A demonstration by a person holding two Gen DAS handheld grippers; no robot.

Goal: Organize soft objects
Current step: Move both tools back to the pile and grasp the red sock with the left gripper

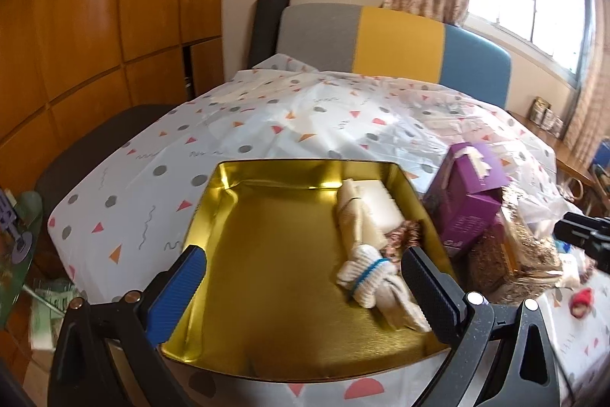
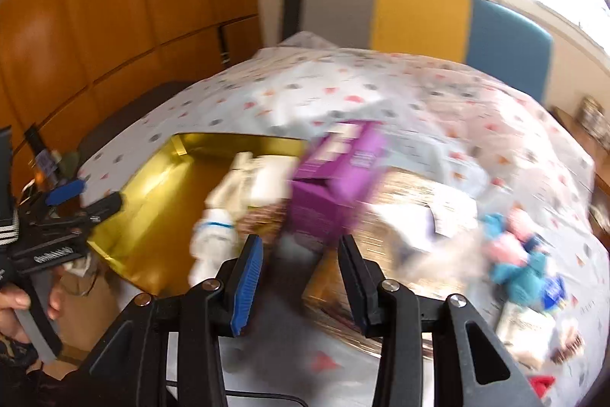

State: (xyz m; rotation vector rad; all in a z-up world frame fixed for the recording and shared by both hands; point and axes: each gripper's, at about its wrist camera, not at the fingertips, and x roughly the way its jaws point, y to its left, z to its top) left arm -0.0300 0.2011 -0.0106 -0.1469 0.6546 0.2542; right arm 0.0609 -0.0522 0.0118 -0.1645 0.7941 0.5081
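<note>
An open gold tin (image 1: 267, 292) lies on the patterned tablecloth. Along its right side are a white sock bundle with a blue band (image 1: 366, 273), a cream rolled cloth (image 1: 352, 216), a white pad (image 1: 381, 203) and a brown scrunchie (image 1: 406, 233). My left gripper (image 1: 301, 262) hangs open above the tin's near half, holding nothing. My right gripper (image 2: 300, 243) stands open with nothing between its pads, over the table's near edge right of the tin (image 2: 152, 216). A pink and teal plush toy (image 2: 514, 254) lies blurred at the right.
A purple carton (image 1: 469, 193) leans on a glittery gold box (image 1: 511, 254) just right of the tin. A small red toy (image 1: 581, 298) and packets lie at the far right. A chair back (image 1: 381, 41) stands behind the table. A hand (image 2: 15, 304) grips the left tool.
</note>
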